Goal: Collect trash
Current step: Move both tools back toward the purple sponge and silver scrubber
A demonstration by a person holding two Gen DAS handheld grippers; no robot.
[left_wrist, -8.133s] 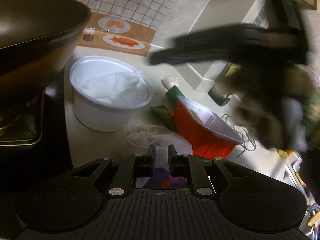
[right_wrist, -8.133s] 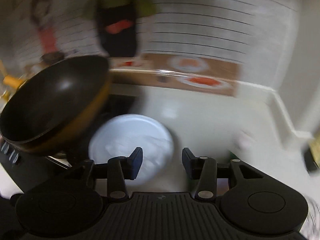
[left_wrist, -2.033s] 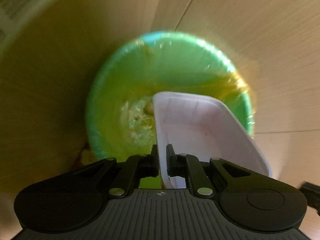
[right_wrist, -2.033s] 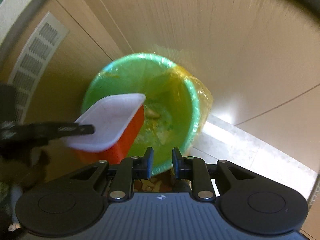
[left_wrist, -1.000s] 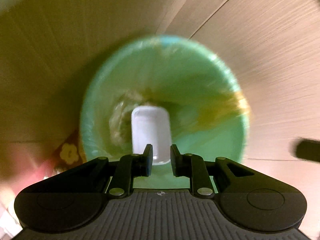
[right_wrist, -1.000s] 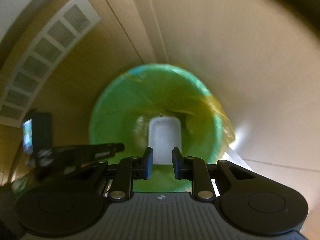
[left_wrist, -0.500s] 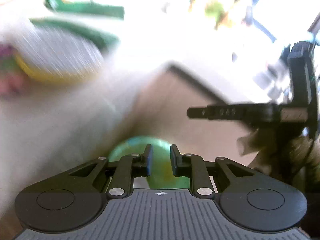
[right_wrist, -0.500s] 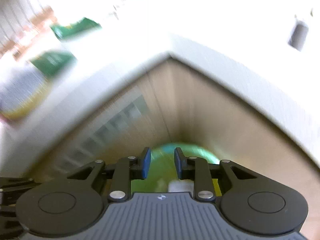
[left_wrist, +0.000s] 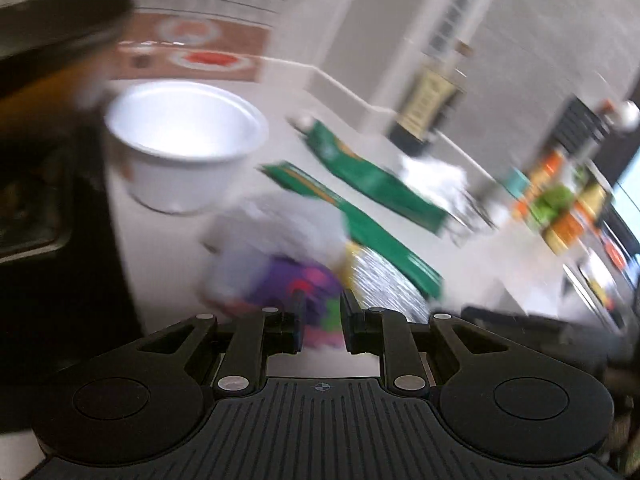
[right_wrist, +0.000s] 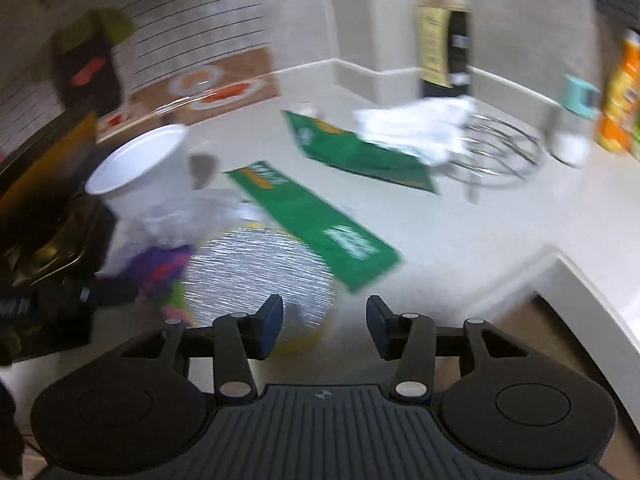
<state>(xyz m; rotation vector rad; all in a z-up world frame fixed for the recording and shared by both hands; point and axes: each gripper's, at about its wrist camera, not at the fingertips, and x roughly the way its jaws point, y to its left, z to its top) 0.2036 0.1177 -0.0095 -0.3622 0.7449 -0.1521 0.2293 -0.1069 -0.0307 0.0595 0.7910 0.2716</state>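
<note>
**A:** What is on the counter [right_wrist: 500, 236]?

**B:** Item one, far left: a white bowl [left_wrist: 182, 142], standing upright beside a dark pan [left_wrist: 52, 40]. Item two: two green wrappers, one [right_wrist: 312, 224] lying flat in the middle, the other [right_wrist: 356, 152] farther back with a crumpled white tissue [right_wrist: 416, 128] on its far end. Item three, near edge: a round foil lid [right_wrist: 260, 276], silver side up, touching the near green wrapper. Item four, just left of the lid: a crumpled white and purple wrapper [left_wrist: 280, 264]. Item five, far right: a wire rack [right_wrist: 496, 152], a dark bottle [right_wrist: 444, 48] against the wall, and bright packets [left_wrist: 560, 208], too blurred to read.

**A:** And the tongs?

**B:** Left gripper [left_wrist: 322, 322]: jaws parted by a narrow gap, nothing between them, over the purple wrapper. Right gripper [right_wrist: 324, 328]: jaws have just been opening and stand well apart, nothing between them, above the foil lid.
</note>
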